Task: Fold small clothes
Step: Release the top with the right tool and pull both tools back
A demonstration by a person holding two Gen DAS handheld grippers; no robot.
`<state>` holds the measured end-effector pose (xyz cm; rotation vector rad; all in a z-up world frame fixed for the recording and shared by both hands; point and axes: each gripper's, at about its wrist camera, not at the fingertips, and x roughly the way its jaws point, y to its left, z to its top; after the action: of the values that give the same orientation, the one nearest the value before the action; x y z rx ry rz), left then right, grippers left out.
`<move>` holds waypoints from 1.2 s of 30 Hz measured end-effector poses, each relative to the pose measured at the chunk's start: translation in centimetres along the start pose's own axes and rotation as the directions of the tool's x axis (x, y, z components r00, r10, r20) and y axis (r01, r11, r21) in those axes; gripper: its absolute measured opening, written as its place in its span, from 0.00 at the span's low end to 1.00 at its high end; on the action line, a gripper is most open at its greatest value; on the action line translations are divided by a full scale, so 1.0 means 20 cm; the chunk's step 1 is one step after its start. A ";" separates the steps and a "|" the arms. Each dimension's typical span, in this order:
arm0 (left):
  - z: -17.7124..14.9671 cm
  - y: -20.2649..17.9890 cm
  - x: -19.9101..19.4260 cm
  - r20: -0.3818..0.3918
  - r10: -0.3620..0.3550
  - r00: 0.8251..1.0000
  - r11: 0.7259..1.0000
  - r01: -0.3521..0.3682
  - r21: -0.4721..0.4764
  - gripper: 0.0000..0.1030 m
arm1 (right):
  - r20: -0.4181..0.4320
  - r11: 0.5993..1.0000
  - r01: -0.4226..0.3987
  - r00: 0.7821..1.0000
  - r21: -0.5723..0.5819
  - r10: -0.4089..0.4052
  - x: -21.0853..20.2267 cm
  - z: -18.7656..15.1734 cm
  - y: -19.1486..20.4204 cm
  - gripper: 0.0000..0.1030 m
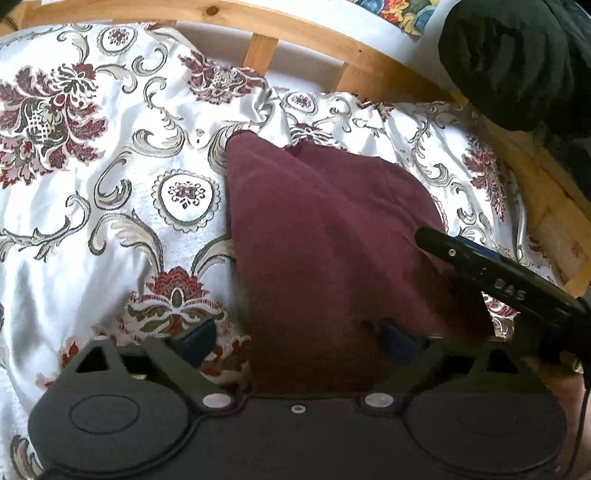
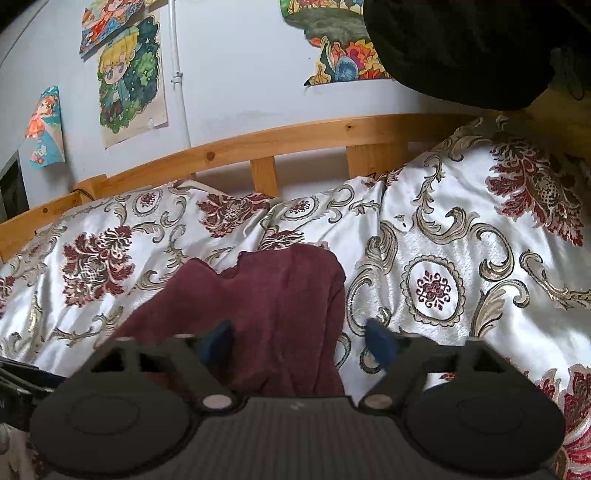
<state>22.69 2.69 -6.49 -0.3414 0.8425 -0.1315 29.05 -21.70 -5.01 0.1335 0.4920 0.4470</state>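
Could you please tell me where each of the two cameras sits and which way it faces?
Left wrist: on the left gripper, angled down at the maroon garment; own fingers open, the right gripper beside.
Right wrist: on the right gripper, facing the wooden rail and wall; fingers open.
Shared: garment, floral bedspread, rail.

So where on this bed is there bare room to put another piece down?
Left of the maroon garment, the floral bedspread lies bare up to the wooden rail. Bare too on the garment's right in the right wrist view. Both grippers crowd its near edge.
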 end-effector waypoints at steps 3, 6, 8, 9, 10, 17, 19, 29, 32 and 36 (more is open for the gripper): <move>0.01 0.00 -0.02 0.001 0.011 1.000 1.000 -0.011 -0.021 0.95 | -0.003 1.000 -0.007 1.000 0.008 0.007 -0.03 0.01 0.00 0.92; 0.01 -0.01 -0.06 0.014 0.023 1.000 0.999 -0.022 -0.034 0.98 | 0.012 1.000 0.001 1.000 0.005 -0.001 -0.07 0.03 0.01 0.99; 0.02 -0.03 -0.08 0.023 0.034 0.999 0.999 -0.033 -0.032 0.99 | 0.025 1.000 0.005 1.000 0.010 -0.005 -0.09 0.05 0.01 0.99; 0.02 -0.03 -0.09 0.026 0.037 0.999 0.999 -0.037 -0.030 0.99 | 0.027 1.000 0.009 1.000 0.009 -0.009 -0.10 0.06 0.01 0.99; 0.02 -0.04 -0.10 0.028 0.040 0.999 0.999 -0.039 -0.031 0.99 | 0.031 1.000 0.015 0.999 0.006 -0.016 -0.12 0.07 0.01 0.99; 0.02 -0.08 -0.15 0.062 0.057 0.996 0.998 -0.054 -0.043 0.99 | 0.049 0.998 0.058 0.997 -0.020 -0.057 -0.19 0.10 0.02 0.99; 0.01 -0.09 -0.15 0.065 0.068 0.996 0.997 -0.066 -0.039 0.99 | 0.044 0.998 0.065 0.997 -0.015 -0.064 -0.19 0.09 0.01 0.99; -0.07 -0.05 -0.11 0.014 0.076 0.997 0.996 -0.075 -0.057 0.99 | -0.090 0.998 0.065 0.994 -0.007 -0.066 -0.18 -0.01 0.00 0.99; -0.10 -0.03 -0.11 0.002 0.077 0.997 0.995 -0.077 -0.068 0.99 | -0.117 0.998 0.041 0.992 -0.040 -0.046 -0.23 -0.05 0.02 0.99; -0.14 -0.02 -0.13 -0.006 0.079 0.997 0.993 -0.079 -0.087 0.99 | -0.161 0.982 0.058 0.983 -0.180 -0.088 -0.26 -0.11 0.08 0.99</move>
<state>18.88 2.30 -6.26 -0.3891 0.8647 -0.0212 23.24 -22.55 -4.33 -0.0925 0.6189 0.4291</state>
